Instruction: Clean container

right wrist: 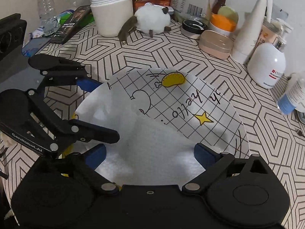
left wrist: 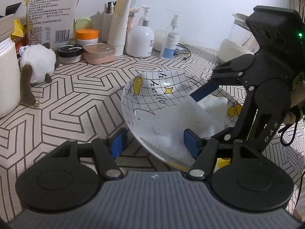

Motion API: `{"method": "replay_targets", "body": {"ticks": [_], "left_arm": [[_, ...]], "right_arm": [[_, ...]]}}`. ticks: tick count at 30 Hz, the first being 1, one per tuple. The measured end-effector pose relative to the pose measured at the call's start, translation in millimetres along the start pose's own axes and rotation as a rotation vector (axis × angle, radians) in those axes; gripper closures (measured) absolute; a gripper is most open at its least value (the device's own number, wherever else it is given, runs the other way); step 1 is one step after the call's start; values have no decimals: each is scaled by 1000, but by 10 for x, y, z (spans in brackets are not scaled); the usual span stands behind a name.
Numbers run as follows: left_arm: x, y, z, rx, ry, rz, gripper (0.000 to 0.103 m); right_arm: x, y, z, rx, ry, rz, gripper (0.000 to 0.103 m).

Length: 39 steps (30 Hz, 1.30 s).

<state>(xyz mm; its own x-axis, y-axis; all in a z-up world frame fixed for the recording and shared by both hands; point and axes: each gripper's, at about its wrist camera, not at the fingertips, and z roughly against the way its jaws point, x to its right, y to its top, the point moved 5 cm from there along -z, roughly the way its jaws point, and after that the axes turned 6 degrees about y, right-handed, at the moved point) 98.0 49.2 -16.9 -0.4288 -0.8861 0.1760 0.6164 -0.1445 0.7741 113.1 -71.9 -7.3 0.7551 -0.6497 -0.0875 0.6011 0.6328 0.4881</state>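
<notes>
The tabletop (left wrist: 80, 99) is covered in a cream surface printed with brown geometric hexagon lines. At its back edge against the wall stand a white pump bottle (left wrist: 140, 38), a clear spray bottle (left wrist: 170, 40), a tall cream tube (left wrist: 121, 22), a cup of pens (left wrist: 109, 25), an orange-lidded jar (left wrist: 87, 36), a black round compact (left wrist: 70, 52) and a rose-gold case (left wrist: 99, 53). A large printed snack bag (left wrist: 50, 13) leans behind them. A white plush toy (left wrist: 38, 66) sits near a big cream canister (left wrist: 7, 76). A patterned bowl (left wrist: 152, 99) sits in the middle, tilted.
</notes>
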Motion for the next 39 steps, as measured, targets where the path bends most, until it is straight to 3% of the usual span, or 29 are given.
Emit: {"method": "replay_targets", "body": {"ticks": [14,27,33,38,39], "left_arm": [[10,-1,1,-1,6,-4,38],[52,-1,-8,-7,-2,-23,30],[54,-6,-8,-7,-1,-25,30],[55,-3,-11,-7,-1,-26,29],[56,-3,-10,-8,2,-27,29]], "right_arm": [[29,-7,-5,36,18,18,0],[-76,-239,110,138,-70,-68,2],[-6,-349,244,173,-101,-96,15],[-105,-505,389,181,-105,-83,53],[-170,-544,405,182,-106,-65,56]]}}
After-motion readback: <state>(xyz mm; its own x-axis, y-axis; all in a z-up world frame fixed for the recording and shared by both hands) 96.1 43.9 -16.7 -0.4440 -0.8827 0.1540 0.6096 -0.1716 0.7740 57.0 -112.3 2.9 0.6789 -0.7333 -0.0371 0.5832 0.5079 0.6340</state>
